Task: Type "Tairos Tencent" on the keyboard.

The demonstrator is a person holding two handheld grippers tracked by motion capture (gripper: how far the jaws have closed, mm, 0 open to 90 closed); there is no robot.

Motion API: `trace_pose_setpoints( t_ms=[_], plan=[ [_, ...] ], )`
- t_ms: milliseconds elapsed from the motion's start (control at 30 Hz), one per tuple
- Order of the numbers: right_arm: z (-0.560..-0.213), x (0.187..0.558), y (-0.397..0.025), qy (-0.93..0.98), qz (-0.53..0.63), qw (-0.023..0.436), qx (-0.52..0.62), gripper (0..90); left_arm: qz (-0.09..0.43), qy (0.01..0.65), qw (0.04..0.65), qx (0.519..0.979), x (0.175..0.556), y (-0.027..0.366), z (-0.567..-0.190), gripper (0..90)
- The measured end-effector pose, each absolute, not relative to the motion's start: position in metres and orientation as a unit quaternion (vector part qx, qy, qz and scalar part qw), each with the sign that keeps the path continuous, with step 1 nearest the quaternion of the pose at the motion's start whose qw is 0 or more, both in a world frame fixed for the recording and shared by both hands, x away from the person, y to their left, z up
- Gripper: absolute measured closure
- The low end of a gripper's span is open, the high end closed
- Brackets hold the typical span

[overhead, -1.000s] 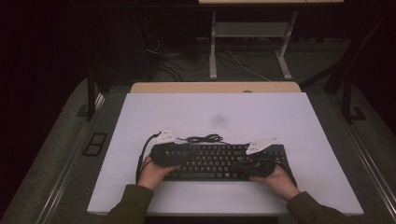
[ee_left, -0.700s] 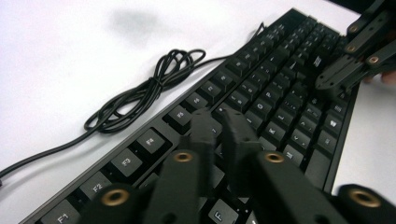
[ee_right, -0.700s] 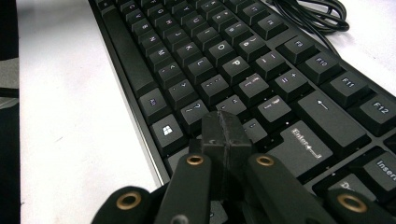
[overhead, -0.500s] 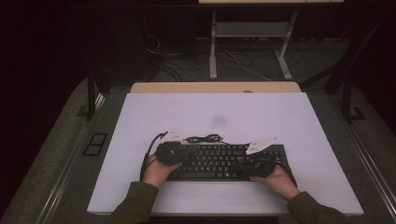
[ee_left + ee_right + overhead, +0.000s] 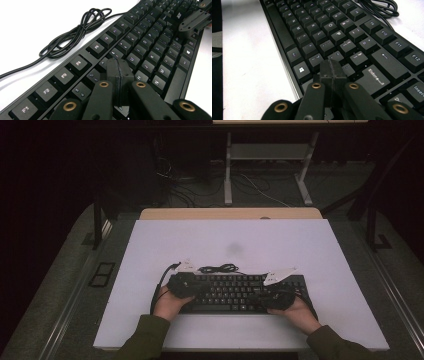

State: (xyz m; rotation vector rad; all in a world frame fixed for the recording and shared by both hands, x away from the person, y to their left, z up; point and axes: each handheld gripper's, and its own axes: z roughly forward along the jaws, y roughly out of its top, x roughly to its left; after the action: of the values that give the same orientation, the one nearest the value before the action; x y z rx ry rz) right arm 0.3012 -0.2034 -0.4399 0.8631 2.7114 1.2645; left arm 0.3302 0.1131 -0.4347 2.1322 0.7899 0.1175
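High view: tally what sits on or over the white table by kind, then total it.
Keyboard: 1
Bundled cable: 1
Grippers: 2, left gripper and right gripper, jaws closed over the keys
Total: 4

Olive-green sleeves (image 5: pixel 145 340) — black fingers (image 5: pixel 113 72), brass-ringed screws, grey plates.

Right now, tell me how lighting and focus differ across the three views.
High view: dim, floor around the table nearly black. Left gripper view: bright table glare, sharp keyboard, near jaws soft. Right gripper view: keyboard's far keys and cable blurred.
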Motion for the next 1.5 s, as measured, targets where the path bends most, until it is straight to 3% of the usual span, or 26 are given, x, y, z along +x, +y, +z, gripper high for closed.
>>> trace_pose_setpoints(
  t_ms=[967, 1200, 1500],
  plan=[
    [-0.44, 0.301, -0.204, 0.87, 0.407, 0.014, 0.277, 89.3, 0.043, 0.311, 0.427, 0.848, 0.328, 0.115, -0.433, 88.1],
    [-0.44, 0.301, -0.203, 0.871, 0.406, 0.014, 0.277, 89.3, 0.045, 0.307, 0.438, 0.844, 0.325, 0.119, -0.431, 74.7],
    [-0.44, 0.301, -0.203, 0.87, 0.406, 0.013, 0.278, 89.3, 0.057, 0.298, 0.453, 0.838, 0.319, 0.127, -0.429, 47.6]
  ],
)
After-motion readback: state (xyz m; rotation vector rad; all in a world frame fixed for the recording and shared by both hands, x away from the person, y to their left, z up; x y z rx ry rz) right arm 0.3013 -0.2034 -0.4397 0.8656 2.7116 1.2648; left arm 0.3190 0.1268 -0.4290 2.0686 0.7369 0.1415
